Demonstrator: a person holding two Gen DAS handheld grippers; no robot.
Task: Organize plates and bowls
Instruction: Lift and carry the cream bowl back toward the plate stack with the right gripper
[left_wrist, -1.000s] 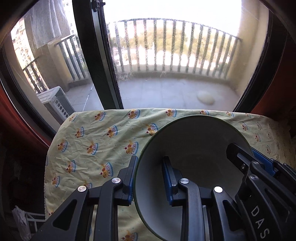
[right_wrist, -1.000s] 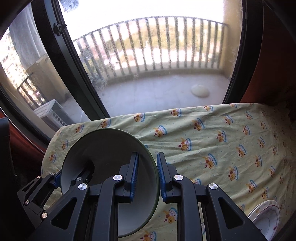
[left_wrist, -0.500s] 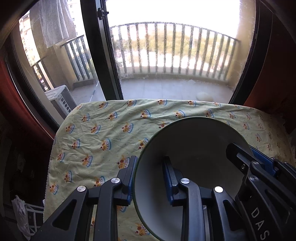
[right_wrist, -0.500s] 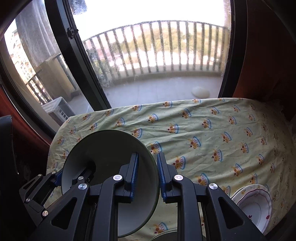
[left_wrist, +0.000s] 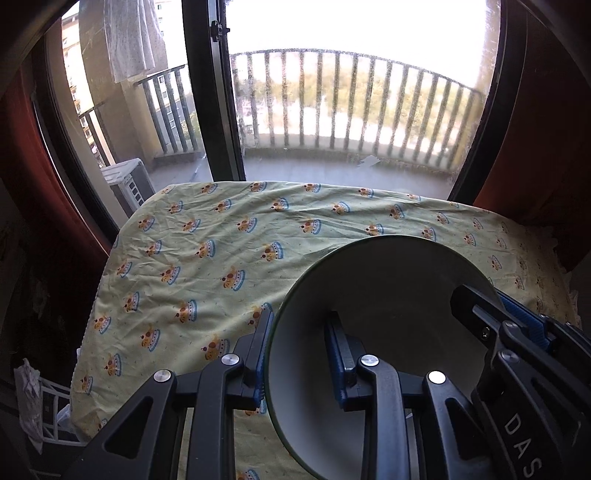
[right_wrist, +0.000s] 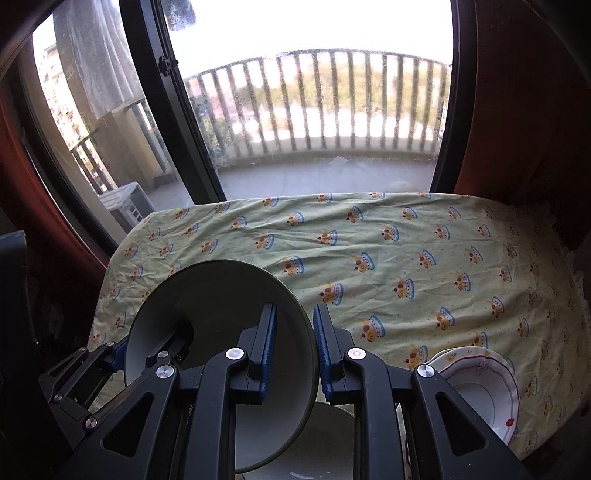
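A large green-rimmed bowl (left_wrist: 384, 295) is held in the air above the table by both grippers. My left gripper (left_wrist: 301, 350) is shut on the bowl's left rim, one pad inside and one outside. My right gripper (right_wrist: 293, 341) is shut on the bowl's (right_wrist: 210, 306) right rim; its fingers (left_wrist: 517, 325) also show in the left wrist view. Below the bowl, a second pale bowl (right_wrist: 325, 439) sits at the near table edge. A white floral dish (right_wrist: 480, 387) lies at the near right.
The table wears a yellow-green cloth with crown prints (right_wrist: 388, 251). A glass balcony door with a black frame (left_wrist: 210, 92) stands behind it. Red curtains (right_wrist: 524, 110) hang on both sides. A white wire rack (left_wrist: 48, 417) stands at the left.
Both grippers have lifted and drawn back with the bowl. More of the table shows now, and the pale bowl and floral dish have come into the right wrist view.
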